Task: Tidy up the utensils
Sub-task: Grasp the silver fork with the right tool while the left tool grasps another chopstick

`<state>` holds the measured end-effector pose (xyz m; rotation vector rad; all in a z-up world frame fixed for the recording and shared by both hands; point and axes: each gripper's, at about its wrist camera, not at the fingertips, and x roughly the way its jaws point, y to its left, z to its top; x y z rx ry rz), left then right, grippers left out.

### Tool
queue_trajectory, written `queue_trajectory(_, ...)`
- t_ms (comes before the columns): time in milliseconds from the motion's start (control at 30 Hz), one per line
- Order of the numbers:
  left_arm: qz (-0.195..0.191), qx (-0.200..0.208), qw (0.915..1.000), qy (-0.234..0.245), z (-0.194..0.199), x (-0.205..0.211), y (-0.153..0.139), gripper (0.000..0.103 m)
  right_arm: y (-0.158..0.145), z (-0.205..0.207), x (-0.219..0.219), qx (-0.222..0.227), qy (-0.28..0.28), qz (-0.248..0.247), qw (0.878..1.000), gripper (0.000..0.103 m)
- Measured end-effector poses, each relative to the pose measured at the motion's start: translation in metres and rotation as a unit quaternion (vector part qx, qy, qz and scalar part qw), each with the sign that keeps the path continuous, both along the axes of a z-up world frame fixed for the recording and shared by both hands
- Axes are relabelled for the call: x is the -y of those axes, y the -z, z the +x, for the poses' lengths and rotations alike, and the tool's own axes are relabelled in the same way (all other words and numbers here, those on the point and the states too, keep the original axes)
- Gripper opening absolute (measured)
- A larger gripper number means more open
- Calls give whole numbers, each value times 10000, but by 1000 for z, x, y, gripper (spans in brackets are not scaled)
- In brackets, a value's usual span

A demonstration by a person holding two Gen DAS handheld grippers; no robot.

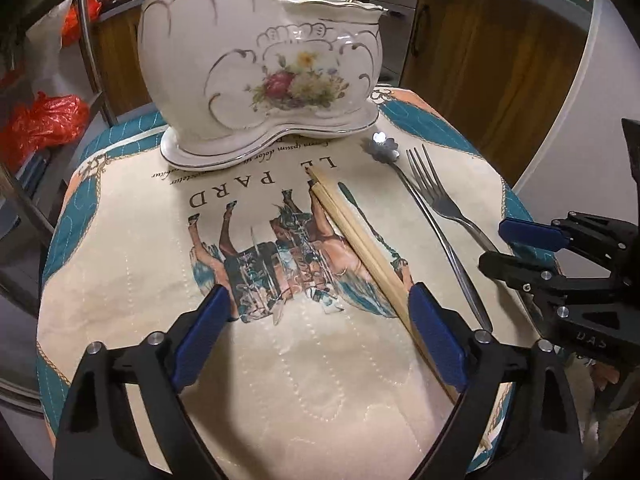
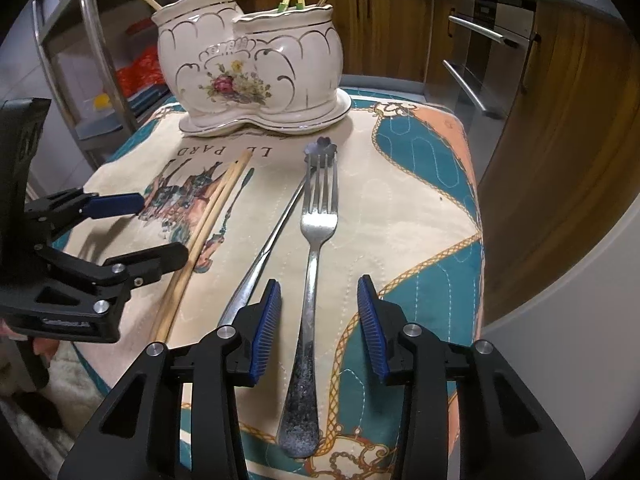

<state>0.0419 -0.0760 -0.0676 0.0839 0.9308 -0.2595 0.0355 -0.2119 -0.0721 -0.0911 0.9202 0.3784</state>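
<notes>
A steel fork [image 2: 318, 220] lies on the printed quilted mat [image 2: 400, 220], its handle between the blue pads of my right gripper [image 2: 319, 284]. The pads stand apart from the handle on both sides. A long spoon [image 2: 260, 248] with a flower-shaped end lies just left of the fork. My left gripper [image 1: 320, 300] is wide open low over the mat [image 1: 140, 280]. A pair of wooden chopsticks [image 1: 352, 236] runs between its jaws, close to the right finger. The white flowered ceramic holder [image 1: 260, 60] stands at the mat's far end and holds a gold fork and a yellow utensil.
Wooden cabinets [image 1: 480, 60] and an oven front [image 2: 480, 60] stand behind and to the right of the table. A metal frame [image 1: 92, 60] and red plastic bags [image 1: 44, 120] are at the left. The mat's edge drops off close on the right.
</notes>
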Motion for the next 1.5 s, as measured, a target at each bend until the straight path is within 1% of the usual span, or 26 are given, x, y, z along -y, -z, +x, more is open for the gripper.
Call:
queue_trajectory(33, 53, 26, 10000, 0, 0, 1, 0, 83, 0, 0, 1, 3, 1, 7, 10000, 36)
queue_trajectory(67, 69, 42, 10000, -10, 0, 2, -1, 78, 0, 0, 1, 0, -4, 25, 10000, 36)
queue_trajectory(133, 83, 19, 10000, -8, 1, 3, -2, 74, 0, 0, 1, -10, -16, 37, 10000, 32)
queue_trajectory(200, 88, 4, 9999, 63, 3, 6, -3, 66, 0, 2, 0, -22, -27, 40, 10000, 30)
queue_trajectory(267, 90, -32, 9998, 149, 5, 8, -4, 54, 0, 5, -2, -42, -16, 26, 10000, 27)
queue_trajectory(300, 81, -49, 9997, 216, 6, 9, -5, 49, 0, 6, -2, -54, 0, 26, 10000, 23)
queue_trajectory(333, 87, -67, 9996, 258, 7, 9, -6, 42, 0, 7, -2, -68, 19, 38, 10000, 20)
queue_trajectory(367, 27, -121, 9994, 316, 8, 9, -7, 31, 0, 9, -2, -90, 40, 66, 9999, 18)
queue_trajectory(433, -93, -238, 9988, 422, 9, 6, -9, 21, 0, 11, -2, -161, 5, 143, 9998, 7)
queue_trajectory(467, -102, -269, 9986, 444, 9, 5, -9, 14, 0, 11, -3, -169, -9, 144, 9998, 7)
queue_trajectory(533, -91, -303, 9983, 491, 7, 1, -10, 11, 0, 9, -4, -162, -39, 122, 9998, 6)
queue_trajectory(600, -139, -361, 9978, 529, 6, -3, -11, 11, 0, 7, -4, -188, -63, 164, 9997, 6)
queue_trajectory(667, -147, -407, 9971, 620, 3, -8, -13, 3, -1, 6, -4, -193, -77, 158, 9997, 6)
queue_trajectory(700, -78, -445, 9968, 660, 3, -10, -13, 0, -1, 5, -4, -198, -84, 153, 9997, 6)
queue_trajectory(833, -210, -765, 9946, 664, 6, -28, -10, 0, -3, 2, -4, -196, -131, 118, 9997, 6)
queue_trajectory(933, -386, -764, 9952, 481, 5, -36, -16, 2, -5, 1, -3, -163, -128, 140, 9997, 6)
queue_trajectory(1000, -496, -733, 9948, 497, 1, -31, -20, 9, -6, 0, -2, -136, -90, 158, 9997, 6)
queue_trajectory(1067, -547, -738, 9947, 462, -1, -26, -20, 31, -7, 0, -1, -132, -82, 171, 9997, 6)
queue_trajectory(1100, -510, -725, 9953, 397, -1, -23, -19, 33, -7, 0, -1, -129, -84, 167, 9997, 6)
queue_trajectory(1200, -363, -720, 9965, 222, 0, -15, -15, 33, -8, -2, 0, -105, -116, 132, 9998, 6)
queue_trajectory(1300, -32, -556, 9984, 125, 3, 1, -11, 32, -6, -2, -2, -119, -164, 121, 9997, 6)
queue_trajectory(1333, 59, -513, 9986, 90, 3, 2, -11, 24, -5, -2, -2, -131, -176, 122, 9997, 6)
queue_trajectory(1367, 157, -473, 9987, 37, 4, 2, -11, 17, -4, -3, -2, -136, -184, 128, 9997, 6)
queue_trajectory(1400, 100, -508, 9987, 36, 8, 0, -10, 17, -4, -4, -1, -135, -195, 144, 9996, 6)
queue_trajectory(1467, 118, -585, 9982, 48, 11, -6, -11, 5, -5, -5, 0, -128, -217, 168, 9995, 6)
queue_trajectory(1500, 66, -634, 9979, 84, 12, -10, -11, 5, -5, -7, 0, -117, -235, 174, 9995, 6)
